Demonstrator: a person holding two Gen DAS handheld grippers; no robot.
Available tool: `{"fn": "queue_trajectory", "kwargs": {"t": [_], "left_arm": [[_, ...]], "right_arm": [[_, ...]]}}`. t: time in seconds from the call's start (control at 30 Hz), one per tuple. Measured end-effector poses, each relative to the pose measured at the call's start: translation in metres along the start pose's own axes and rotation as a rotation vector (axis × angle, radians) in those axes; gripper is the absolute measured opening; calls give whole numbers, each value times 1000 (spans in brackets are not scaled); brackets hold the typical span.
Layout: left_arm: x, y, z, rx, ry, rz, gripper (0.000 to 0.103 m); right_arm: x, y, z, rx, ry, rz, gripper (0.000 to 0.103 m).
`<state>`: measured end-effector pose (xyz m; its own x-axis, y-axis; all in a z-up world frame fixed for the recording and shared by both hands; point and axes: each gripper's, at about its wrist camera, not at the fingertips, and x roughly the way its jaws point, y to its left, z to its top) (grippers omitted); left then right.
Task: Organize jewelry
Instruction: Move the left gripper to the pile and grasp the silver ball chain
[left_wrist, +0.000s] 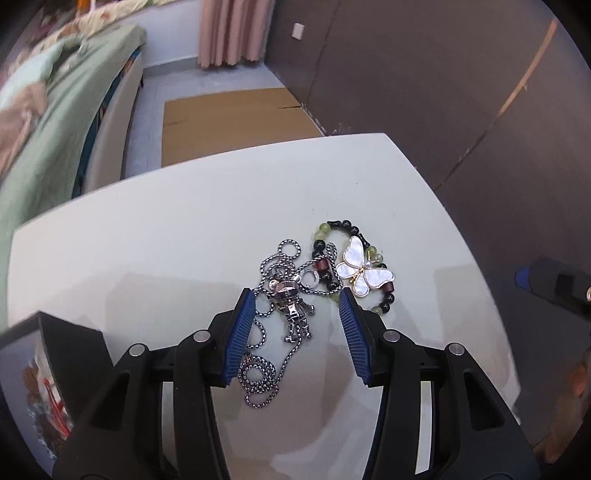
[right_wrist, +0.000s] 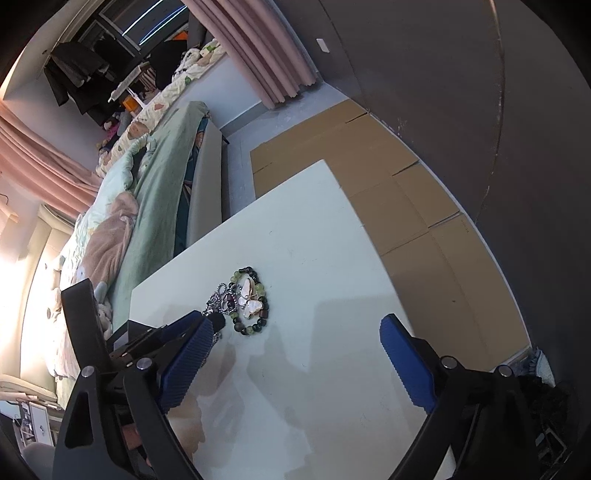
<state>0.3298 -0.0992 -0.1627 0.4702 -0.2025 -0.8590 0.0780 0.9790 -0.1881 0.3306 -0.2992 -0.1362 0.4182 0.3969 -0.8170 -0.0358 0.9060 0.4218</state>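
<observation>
Jewelry lying heaped on white table (left_wrist: 147, 236) | silver chain necklace (left_wrist: 258, 373) with robot pendant (left_wrist: 293, 306) tangling against beaded butterfly bracelet (left_wrist: 364, 271) | left gripper (left_wrist: 297, 295) hovering low, jaws apart, straddling pendant | right gripper (right_wrist: 299, 325) spread wide, gripping nothing, standing off beside pile | black box (left_wrist: 62, 332) sitting at table's left edge

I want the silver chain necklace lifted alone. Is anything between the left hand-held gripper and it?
Nothing visible: the left hand-held gripper straddles the silver chain necklace with robot pendant, jaws open. The green-and-black beaded bracelet overlaps its chain on the right.
</observation>
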Motion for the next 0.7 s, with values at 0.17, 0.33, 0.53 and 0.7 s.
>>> {"fn": "queue_trajectory", "kwargs": {"t": [0.17, 0.33, 0.53, 0.7], "left_arm": [[1, -1, 0, 28, 9, 25, 14], [-7, 12, 2, -36, 25, -81, 9], [-40, 23, 6, -72, -40, -138, 9], [-65, 36, 6, -98, -85, -160, 9]], "right_arm": [[10, 16, -1, -33, 12, -5, 89], [21, 25, -2, -52, 34, -21, 87], [32, 29, -3, -56, 53, -22, 73], [38, 31, -1, -34, 46, -22, 55]]}}
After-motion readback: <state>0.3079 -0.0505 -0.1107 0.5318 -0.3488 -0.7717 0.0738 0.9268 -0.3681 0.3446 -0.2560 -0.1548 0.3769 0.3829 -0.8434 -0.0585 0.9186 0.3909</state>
